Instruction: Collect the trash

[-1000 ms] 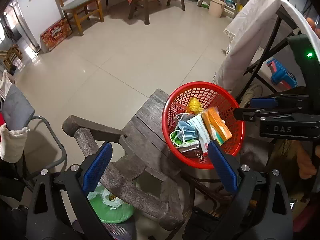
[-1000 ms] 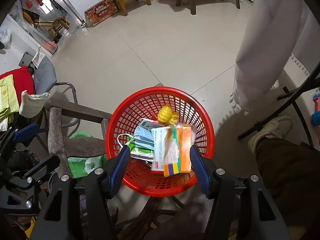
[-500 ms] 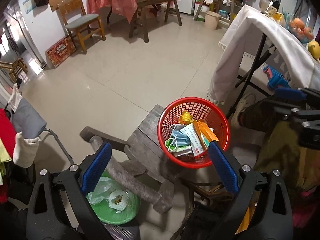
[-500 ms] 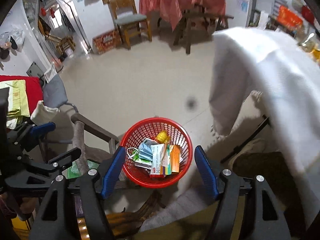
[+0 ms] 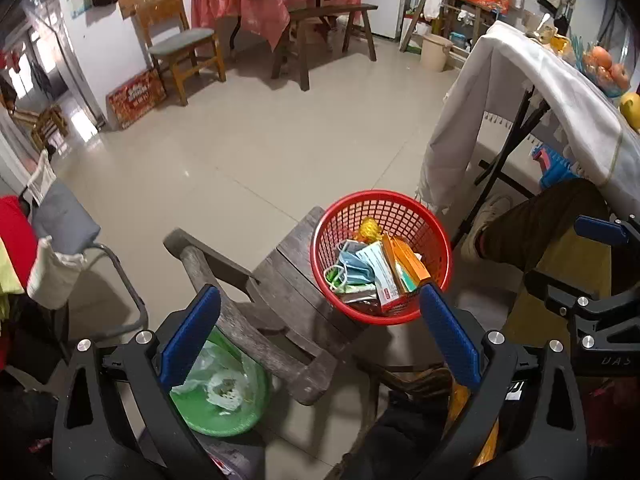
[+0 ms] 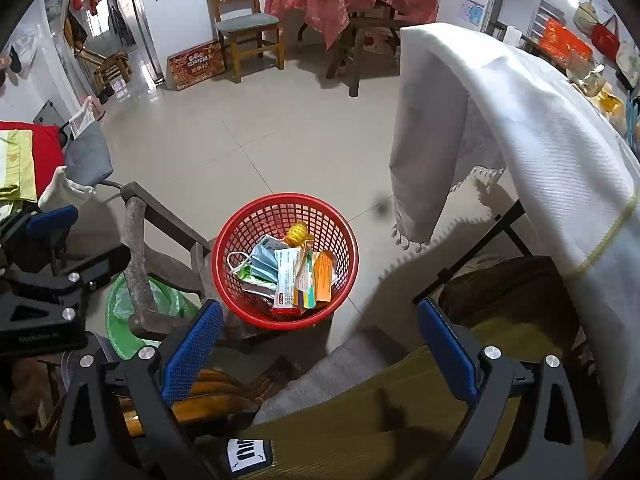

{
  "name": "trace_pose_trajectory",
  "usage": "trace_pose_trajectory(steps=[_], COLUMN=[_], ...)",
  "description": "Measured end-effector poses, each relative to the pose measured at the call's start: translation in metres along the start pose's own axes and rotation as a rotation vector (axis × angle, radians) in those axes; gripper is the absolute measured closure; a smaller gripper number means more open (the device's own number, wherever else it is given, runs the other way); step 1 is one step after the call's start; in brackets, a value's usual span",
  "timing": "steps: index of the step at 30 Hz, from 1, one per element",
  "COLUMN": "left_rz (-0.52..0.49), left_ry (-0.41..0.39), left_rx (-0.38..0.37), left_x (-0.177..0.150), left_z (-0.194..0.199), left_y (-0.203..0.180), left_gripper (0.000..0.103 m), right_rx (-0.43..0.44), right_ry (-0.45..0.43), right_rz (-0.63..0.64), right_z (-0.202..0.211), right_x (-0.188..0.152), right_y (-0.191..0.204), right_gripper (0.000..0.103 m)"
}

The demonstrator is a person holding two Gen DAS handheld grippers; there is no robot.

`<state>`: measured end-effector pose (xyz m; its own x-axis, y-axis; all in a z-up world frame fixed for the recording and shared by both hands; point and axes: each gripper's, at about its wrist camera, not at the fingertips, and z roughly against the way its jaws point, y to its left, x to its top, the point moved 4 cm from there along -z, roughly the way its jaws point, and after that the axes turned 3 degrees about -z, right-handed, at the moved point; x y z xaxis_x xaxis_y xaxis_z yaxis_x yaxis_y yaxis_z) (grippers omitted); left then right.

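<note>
Both tongs point(image 5: 316, 336) point(image 6: 318, 344) apart, empty, raised higher above red basket point(image 5: 434, 236) of trash than before

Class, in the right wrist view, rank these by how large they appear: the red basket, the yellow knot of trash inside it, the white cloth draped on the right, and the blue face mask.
1. white cloth, nearer the camera, so its lead may be exaggerated
2. red basket
3. blue face mask
4. yellow knot

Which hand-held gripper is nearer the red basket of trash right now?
Hard to call. The left hand-held gripper and the right hand-held gripper both hang open, above and back from the red basket; the left's right finger looks marginally closer.
</note>
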<state>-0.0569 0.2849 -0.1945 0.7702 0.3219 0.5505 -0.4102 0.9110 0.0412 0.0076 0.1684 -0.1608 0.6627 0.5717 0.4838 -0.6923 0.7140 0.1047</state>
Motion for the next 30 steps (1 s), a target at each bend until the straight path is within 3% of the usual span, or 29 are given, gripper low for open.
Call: trace_pose_trajectory(steps=[12,30], left_rz=[-0.019,-0.024], left_ry=[0.006,0.028], left_rx=[0.027,0.023], left_x=[-0.001,0.000], left_z=[-0.011,-0.018], left_y=[-0.013,-0.009], left_gripper=[0.007,0.007], right_rx=[0.031,0.015], right_ry=[0.129,0.072], right_rz=[-0.108,-0.031], right_z=[-0.036,-0.017], right_x=[-0.010,-0.010], right_y=[-0.015,-0.006], right_gripper=[0.006,0.006])
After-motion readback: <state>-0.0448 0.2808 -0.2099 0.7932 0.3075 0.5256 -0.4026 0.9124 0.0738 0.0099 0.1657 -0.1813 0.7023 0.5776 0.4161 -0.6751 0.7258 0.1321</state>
